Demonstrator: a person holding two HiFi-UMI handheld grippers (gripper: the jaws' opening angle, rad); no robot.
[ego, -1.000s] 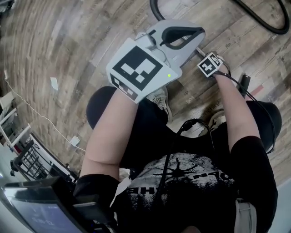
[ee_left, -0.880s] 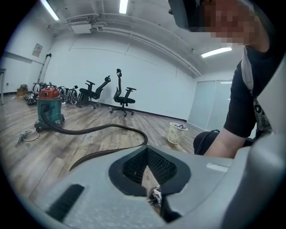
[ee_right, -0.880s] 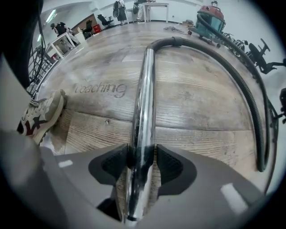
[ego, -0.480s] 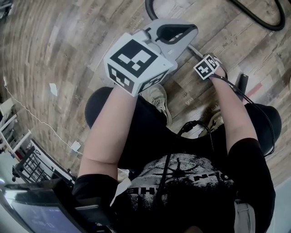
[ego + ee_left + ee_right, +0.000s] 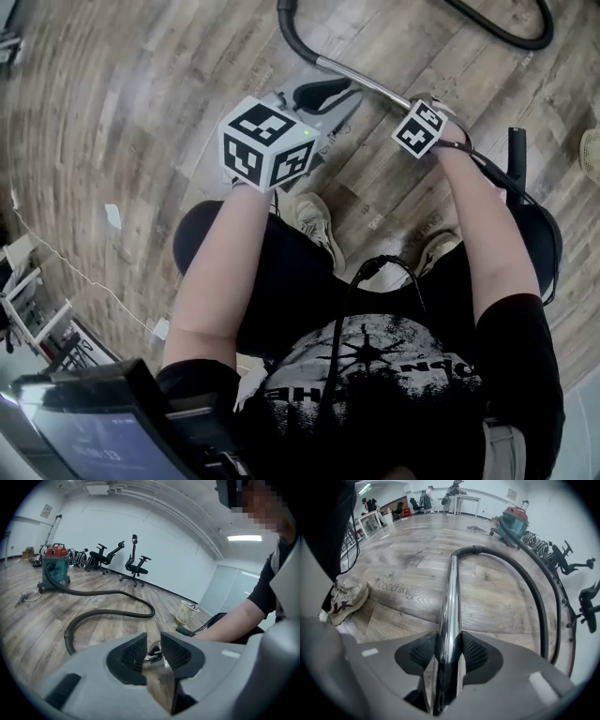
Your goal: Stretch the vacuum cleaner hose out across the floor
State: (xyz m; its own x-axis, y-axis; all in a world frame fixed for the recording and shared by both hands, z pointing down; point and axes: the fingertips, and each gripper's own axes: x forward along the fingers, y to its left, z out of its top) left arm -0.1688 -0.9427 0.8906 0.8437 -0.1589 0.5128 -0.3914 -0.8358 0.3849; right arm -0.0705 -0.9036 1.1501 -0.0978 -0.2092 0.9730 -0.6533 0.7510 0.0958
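Place: a large, open office-type room.
Floor: wood-look planks (image 5: 408, 550) across the whole room.
Walls: a plain white wall (image 5: 173, 550), with a glass partition (image 5: 229, 590) on one side.
Ceiling: a flat light panel (image 5: 243, 538).
Furniture: swivel office chairs (image 5: 135, 564) stand along the wall, and a white counter (image 5: 465, 498) stands at the far end.
Other: a waste basket (image 5: 186, 612) stands on the floor.

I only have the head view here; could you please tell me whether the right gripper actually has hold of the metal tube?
Observer: Yes, the right gripper is clamped on the metal tube.
Operator: Thank you. And the left one?
Observer: The left gripper has its jaws opening, with nothing between them.
Operator: Where does the hose lead?
Observer: The hose curves over to a vacuum cleaner across the room.
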